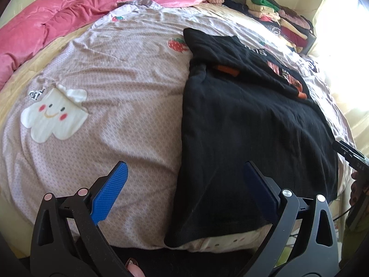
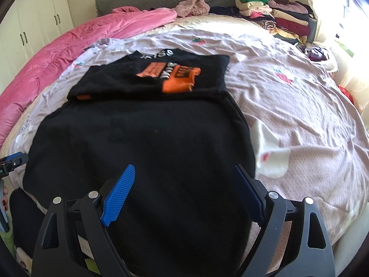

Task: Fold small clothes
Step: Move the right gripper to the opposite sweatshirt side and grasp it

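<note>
Black sweater (image 2: pixel 143 138) flat on bed sheet (image 2: pixel 288 106), far part folded over, orange print up. Left gripper (image 1: pixel 184 191) and right gripper (image 2: pixel 184 191) spread wide, empty. Pink quilt (image 1: pixel 57 16) left; clothes stack (image 2: pixel 276 16) far right.

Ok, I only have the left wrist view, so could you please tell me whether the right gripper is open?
Observer: Yes, the right gripper is open, jaws wide apart above the near part of the sweater.
Operator: Thanks. Is anything lying past the sweater's right edge?
Observer: A white patch with a red mark lies on the sheet just right of it. I cannot tell whether it is loose.
Operator: And how does the print lie?
Observer: The orange print faces up on the sweater's far part.
</note>
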`<state>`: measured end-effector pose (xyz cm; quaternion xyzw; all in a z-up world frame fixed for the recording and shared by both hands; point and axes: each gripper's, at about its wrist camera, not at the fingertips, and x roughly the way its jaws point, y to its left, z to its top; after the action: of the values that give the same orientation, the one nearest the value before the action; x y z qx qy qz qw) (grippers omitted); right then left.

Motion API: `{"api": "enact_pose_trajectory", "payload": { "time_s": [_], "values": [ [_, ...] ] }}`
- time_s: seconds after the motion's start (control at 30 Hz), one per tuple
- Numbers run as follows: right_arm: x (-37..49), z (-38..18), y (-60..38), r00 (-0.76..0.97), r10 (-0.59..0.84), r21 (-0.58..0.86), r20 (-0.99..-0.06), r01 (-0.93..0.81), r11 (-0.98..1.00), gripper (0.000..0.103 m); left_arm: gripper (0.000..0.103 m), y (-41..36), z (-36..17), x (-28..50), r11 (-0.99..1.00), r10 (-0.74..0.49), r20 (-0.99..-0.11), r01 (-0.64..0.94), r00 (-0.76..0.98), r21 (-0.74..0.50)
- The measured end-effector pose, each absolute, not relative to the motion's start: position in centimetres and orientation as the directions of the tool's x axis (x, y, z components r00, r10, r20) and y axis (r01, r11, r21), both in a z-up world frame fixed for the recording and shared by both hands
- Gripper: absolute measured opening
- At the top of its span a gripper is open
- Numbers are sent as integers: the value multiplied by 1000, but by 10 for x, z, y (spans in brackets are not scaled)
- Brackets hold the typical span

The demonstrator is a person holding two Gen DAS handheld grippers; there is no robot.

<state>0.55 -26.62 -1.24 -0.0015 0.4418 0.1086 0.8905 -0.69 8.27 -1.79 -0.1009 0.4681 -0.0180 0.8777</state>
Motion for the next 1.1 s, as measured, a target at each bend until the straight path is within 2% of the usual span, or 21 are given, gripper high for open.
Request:
{"api": "enact_pose_trajectory", "payload": {
  "time_s": [0.2,0.27,0.37,0.6,0.63,0.73,0.83,0.87,1.0,1.1],
  "values": [
    [-4,-18,-284,570,171,91,-804,-166,982,85,93,77,-24,-11,977,-151,-822,-44,548,-208],
    [-7,-22,-291,559,174,103,-811,-155,982,85,90,73,-26,-11,980,-150,-825,-30,544,-198],
    [-14,-28,-298,540,172,112,-824,-141,984,85,83,71,-30,-11,978,-162,-830,-24,534,-206],
    [-30,-38,-312,503,185,129,-844,-145,981,84,54,71,-34,-12,974,-179,-834,-24,522,-224],
    [-32,-39,-314,500,187,129,-846,-148,981,81,48,73,-34,-12,972,-186,-833,-26,521,-233],
    [-36,-41,-321,485,194,141,-853,-143,980,61,31,75,-35,-13,969,-196,-832,-26,518,-245],
    [-37,-41,-324,482,213,162,-850,-145,976,41,18,75,-35,-12,968,-206,-835,-19,511,-250],
    [-38,-40,-325,482,220,168,-848,-150,974,35,17,74,-35,-12,968,-208,-835,-16,509,-251],
    [-37,-40,-324,480,235,173,-845,-171,970,32,16,75,-37,-12,967,-213,-837,-14,503,-255],
    [-34,-43,-323,473,241,182,-848,-168,969,34,16,75,-40,-10,966,-218,-841,-15,496,-259]
  ]
}}
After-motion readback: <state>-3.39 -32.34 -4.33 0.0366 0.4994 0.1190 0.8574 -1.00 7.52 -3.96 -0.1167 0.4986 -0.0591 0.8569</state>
